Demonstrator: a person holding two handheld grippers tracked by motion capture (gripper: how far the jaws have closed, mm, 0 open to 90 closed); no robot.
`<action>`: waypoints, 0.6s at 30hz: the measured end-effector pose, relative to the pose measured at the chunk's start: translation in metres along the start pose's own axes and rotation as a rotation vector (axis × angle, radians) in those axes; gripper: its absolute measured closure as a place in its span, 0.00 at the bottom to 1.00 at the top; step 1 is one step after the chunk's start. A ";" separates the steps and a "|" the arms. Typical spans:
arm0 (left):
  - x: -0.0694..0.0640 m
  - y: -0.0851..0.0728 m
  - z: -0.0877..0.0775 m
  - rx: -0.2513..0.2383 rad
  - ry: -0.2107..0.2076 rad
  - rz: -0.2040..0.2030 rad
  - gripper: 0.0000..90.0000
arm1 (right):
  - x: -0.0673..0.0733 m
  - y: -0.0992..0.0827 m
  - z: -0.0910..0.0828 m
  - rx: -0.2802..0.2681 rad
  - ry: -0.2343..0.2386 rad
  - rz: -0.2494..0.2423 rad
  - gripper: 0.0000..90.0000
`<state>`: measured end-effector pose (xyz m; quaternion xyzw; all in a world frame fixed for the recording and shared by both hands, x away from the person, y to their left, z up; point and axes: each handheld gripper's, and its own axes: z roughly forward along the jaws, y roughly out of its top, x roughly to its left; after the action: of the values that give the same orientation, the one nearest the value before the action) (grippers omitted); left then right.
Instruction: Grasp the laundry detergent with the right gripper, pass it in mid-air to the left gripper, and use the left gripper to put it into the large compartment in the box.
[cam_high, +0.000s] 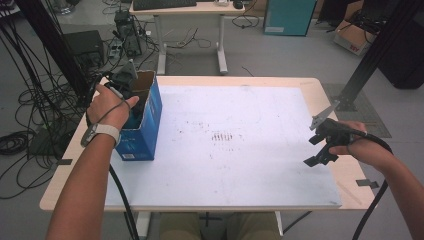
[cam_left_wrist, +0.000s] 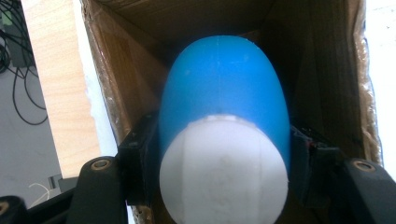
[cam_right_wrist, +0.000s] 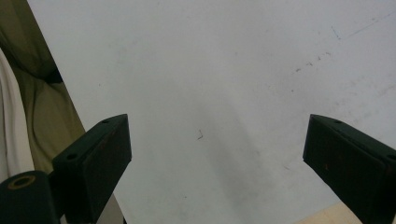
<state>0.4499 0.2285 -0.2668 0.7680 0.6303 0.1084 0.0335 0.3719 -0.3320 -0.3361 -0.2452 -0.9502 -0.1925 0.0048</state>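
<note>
Blue bottle (cam_left_wrist: 224, 93) with white cap (cam_left_wrist: 224, 170); blue box (cam_high: 145, 130), brown cardboard inside; white counter (cam_high: 240, 165), black jaws.

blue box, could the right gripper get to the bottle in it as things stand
Probably not straight away. The right gripper hangs open at the table's far side, while the left gripper already sits in the blue box, shut on the bottle.

High view overhead, gripper views close; shared table (cam_high: 250, 90)
</note>
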 end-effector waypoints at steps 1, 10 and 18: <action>0.000 0.000 0.000 0.000 0.001 0.000 0.42 | 0.000 0.000 0.000 0.000 0.000 0.000 0.09; 0.001 0.000 0.000 -0.001 -0.002 -0.001 0.42 | 0.000 0.000 -0.001 0.001 0.000 0.001 0.09; 0.001 0.000 0.000 -0.002 -0.002 -0.001 0.42 | 0.001 0.001 0.000 0.000 0.000 0.000 0.09</action>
<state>0.4499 0.2292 -0.2669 0.7678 0.6305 0.1082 0.0350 0.3719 -0.3309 -0.3352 -0.2451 -0.9502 -0.1923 0.0048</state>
